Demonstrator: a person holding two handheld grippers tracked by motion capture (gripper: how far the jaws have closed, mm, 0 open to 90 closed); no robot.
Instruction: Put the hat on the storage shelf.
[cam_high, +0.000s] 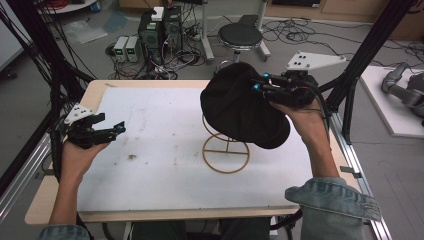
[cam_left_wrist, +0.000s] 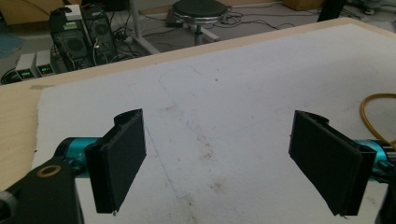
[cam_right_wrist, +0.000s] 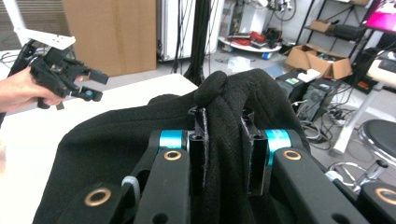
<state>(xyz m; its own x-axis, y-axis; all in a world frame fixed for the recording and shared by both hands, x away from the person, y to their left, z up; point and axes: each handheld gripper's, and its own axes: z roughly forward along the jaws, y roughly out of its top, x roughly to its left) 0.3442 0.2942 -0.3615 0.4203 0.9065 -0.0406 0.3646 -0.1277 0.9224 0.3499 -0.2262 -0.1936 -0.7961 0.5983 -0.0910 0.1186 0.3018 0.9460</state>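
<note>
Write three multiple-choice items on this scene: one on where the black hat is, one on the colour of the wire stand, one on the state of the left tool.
1. Where is the black hat?
A. Flat on the white mat
B. Held up over the wire stand
C. On the stool

2. What colour is the wire stand?
A. Yellow
B. Blue
C. White

3. How does the left tool stand?
A. Shut on the hat
B. Shut on nothing
C. Open, with nothing between its jaws

Answers:
1. B, since the high view shows the hat pinched by the right tool above the stand's rings.
2. A, since the rings lie yellow against the white mat.
3. C, since the left gripper view shows its jaws wide apart with only mat between them.
</note>
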